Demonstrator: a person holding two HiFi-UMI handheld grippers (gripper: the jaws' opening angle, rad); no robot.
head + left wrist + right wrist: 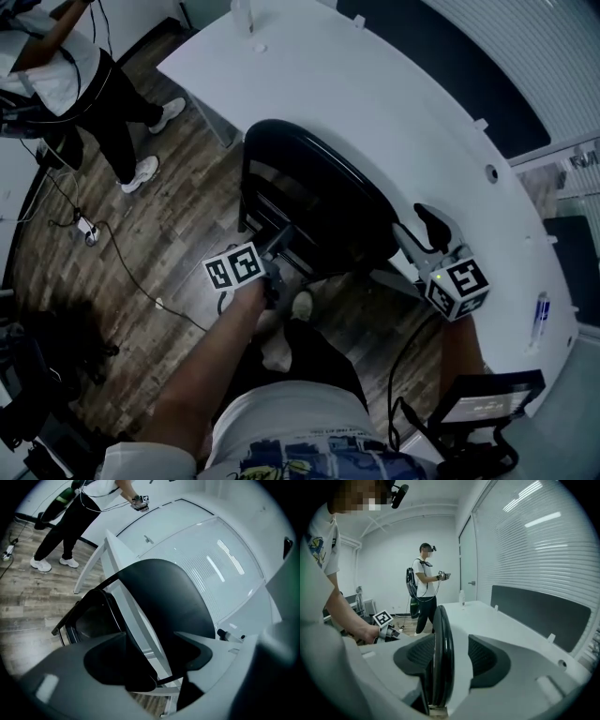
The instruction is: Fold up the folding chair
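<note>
My right gripper (451,654) stands fully open; the glossy black metal folding chair (442,648) sits edge-on between its jaws, with clearance at the right pad. My left gripper (151,651) is open and clamps nothing; the edge of the white curved table (211,564) lies ahead.

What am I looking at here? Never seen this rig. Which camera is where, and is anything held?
No robot: a person carries two hand-held two-jaw grippers; the marker cubes belong to the grippers. The head view looks down from the person's head at a black chair beside a white table on a wood floor. The other two views come from cameras riding on each gripper, looking along its jaws. The left gripper has its jaws apart, the chair ahead of them. The right gripper straddles the chair's rim edge-on, jaws wide, not pinching it. So nothing looks held. A bottle stands on the table; a second person stands nearby.
</note>
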